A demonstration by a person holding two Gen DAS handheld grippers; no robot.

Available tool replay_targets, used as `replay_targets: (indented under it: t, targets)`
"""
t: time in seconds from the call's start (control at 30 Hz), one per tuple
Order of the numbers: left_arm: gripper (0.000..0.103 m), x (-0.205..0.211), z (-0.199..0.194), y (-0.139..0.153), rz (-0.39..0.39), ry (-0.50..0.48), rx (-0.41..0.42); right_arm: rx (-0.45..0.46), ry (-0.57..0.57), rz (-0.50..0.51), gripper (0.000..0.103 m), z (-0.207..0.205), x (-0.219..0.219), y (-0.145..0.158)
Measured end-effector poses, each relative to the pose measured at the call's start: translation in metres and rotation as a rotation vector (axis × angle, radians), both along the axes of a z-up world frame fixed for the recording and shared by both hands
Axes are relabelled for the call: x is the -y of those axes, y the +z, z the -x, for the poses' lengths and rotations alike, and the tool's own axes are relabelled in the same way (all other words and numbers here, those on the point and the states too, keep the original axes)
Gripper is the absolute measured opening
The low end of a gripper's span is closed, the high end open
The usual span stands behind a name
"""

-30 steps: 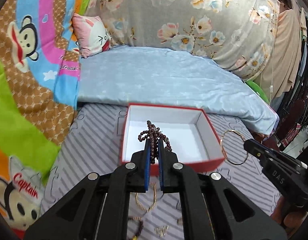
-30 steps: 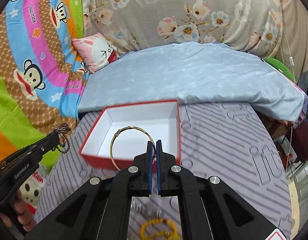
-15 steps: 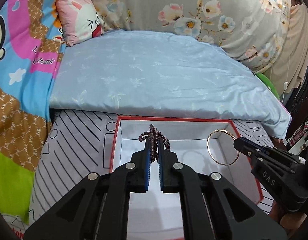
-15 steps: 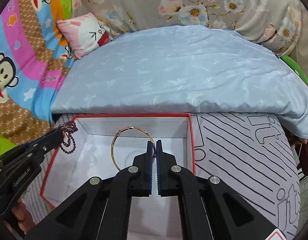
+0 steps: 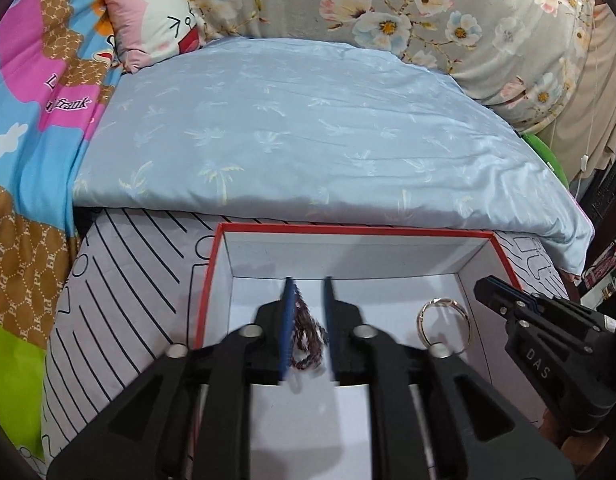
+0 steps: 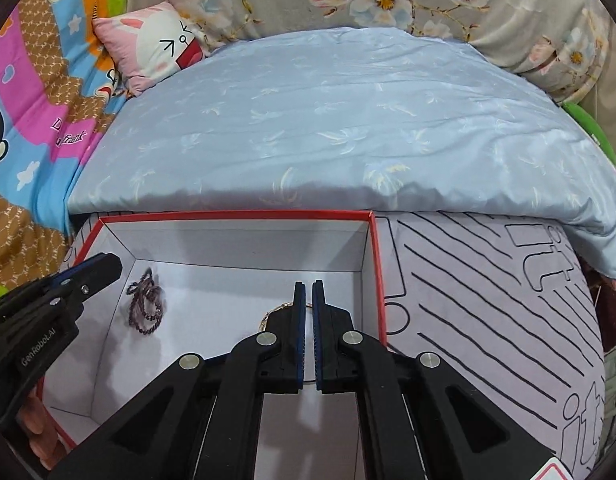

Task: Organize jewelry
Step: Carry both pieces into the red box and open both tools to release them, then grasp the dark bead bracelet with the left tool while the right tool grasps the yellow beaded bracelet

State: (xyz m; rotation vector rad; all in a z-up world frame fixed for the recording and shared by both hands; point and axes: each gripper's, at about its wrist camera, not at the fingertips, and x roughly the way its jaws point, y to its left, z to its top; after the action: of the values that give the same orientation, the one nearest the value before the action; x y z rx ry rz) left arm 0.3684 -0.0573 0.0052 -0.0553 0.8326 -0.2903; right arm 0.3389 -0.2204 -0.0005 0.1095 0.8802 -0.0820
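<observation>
Now both grippers sit low over the red-rimmed box point(image 5: 212, 280), where a second ago they hung above its near wall; the box floor fills the lower part of both views.

Left gripper point(image 5: 307, 316): a second ago its fingers were clamped on the dark beaded bracelet point(image 5: 306, 336). I now see them opening, with a plain gap between the blue pads. The beads hang loose in that gap, close against the left pad; my own camera is blurred there and I cannot tell whether they still touch it.

Right gripper point(image 6: 307, 312): its fingers stand nearly closed, with only a thin slit. The gold bangle point(image 6: 274, 312) is still between them, as it was half a second ago.

My judgement: the bracelet is as good as delivered; the bangle's release is still due.

What each view adds:
- The right wrist view shows the bracelet point(image 6: 145, 306) bunched low in the box's left part, clear of the left gripper's tip point(image 6: 96, 268). The left view cannot confirm this.
- The left wrist view shows the bangle point(image 5: 444, 326) as a whole ring standing low in the box's right part. The right view hides most of it behind its own fingers.
</observation>
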Motion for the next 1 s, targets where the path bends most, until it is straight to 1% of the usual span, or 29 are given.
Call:
replay_targets:
  t: [0.03,0.07,0.23,0.37,0.5,0.73,1.0]
  targets:
    - [0.038,-0.002,0.0,0.001,0.001,0.006,0.004,0.004,-0.002,0.0,0.008,0.001,0.001,0.001]
    - [0.038,-0.004,0.001,0.003,0.002,0.015,0.011,0.007,-0.007,-0.005,0.008,0.003,0.002,0.002]
    - [0.038,-0.011,0.007,0.009,0.003,0.027,0.023,0.014,-0.009,-0.014,0.008,0.009,0.005,0.008]
    - [0.038,-0.014,0.016,0.017,-0.013,0.035,0.048,0.029,-0.006,-0.008,0.008,0.018,0.001,0.018]
    - [0.038,-0.02,0.03,0.03,-0.006,0.04,0.069,0.051,0.002,-0.001,0.009,0.032,-0.005,0.03]
    - [0.038,-0.032,0.071,0.046,0.0,0.046,0.093,0.089,0.022,0.003,0.013,0.073,-0.015,0.051]
    - [0.038,-0.045,0.127,0.05,0.007,0.037,0.094,0.116,0.029,-0.007,0.018,0.136,-0.023,0.064]
